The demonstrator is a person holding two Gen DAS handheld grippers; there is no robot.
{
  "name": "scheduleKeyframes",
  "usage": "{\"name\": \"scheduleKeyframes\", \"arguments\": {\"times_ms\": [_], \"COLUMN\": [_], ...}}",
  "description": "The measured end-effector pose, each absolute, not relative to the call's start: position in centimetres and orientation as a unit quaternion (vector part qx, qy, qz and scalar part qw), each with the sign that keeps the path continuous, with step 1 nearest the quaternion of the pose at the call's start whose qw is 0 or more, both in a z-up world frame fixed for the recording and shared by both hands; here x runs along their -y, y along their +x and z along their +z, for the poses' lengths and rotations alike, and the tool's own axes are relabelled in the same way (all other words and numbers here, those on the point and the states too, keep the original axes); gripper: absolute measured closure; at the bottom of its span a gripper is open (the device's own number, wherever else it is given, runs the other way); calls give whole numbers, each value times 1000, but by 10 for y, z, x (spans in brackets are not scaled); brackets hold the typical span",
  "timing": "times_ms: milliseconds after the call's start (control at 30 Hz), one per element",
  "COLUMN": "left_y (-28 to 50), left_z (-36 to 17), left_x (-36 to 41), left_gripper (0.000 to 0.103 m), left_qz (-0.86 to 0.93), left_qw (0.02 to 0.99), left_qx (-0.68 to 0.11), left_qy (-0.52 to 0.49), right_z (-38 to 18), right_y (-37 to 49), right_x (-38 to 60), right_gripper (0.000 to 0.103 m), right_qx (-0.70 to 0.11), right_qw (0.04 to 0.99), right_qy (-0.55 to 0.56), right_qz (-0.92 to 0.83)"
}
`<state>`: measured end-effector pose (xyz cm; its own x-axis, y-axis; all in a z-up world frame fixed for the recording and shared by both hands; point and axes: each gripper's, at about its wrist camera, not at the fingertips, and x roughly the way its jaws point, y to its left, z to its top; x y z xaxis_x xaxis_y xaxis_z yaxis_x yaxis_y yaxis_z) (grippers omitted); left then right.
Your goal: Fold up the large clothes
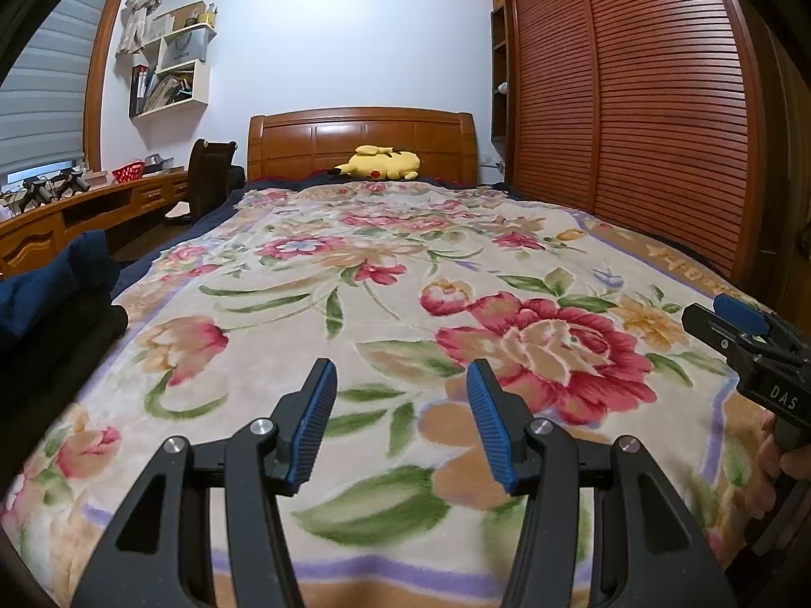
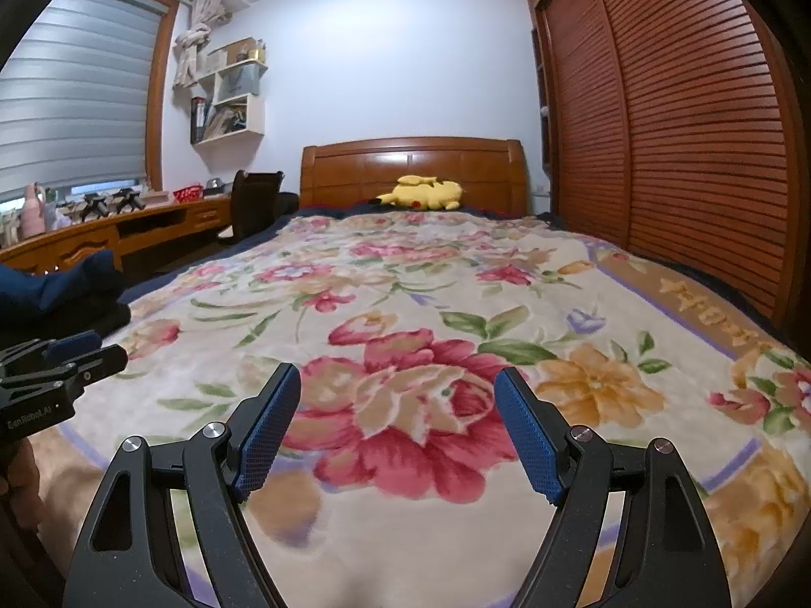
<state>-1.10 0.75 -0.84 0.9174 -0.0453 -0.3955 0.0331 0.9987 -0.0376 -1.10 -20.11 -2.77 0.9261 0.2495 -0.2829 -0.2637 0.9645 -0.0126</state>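
The left tongs [image 1: 401, 380] and right tongs [image 2: 398, 390] hang spread and empty over the flowery blanket [image 1: 405, 273]. The dark clothes [image 1: 56, 299] wait (piled at the bed's left edge). Next, someone must grab one.

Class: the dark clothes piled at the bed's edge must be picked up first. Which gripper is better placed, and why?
Left. The dark clothes pile lies beside the open left gripper; the right gripper is farther off.
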Motion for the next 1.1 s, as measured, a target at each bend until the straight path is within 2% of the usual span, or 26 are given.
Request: {"name": "scheduleKeyframes", "arguments": {"times_ms": [1100], "left_y": [-13], "left_z": [-3], "left_x": [-13], "left_gripper": [50], "left_qz": [-13], "left_qw": [981], "left_qx": [-191], "left_qy": [-10], "right_z": [-27], "right_y": [-9], "right_x": [201], "right_gripper": [22], "right_qx": [-139], "right_qw": [981], "right_qy": [-25], "right_qz": [131]}}
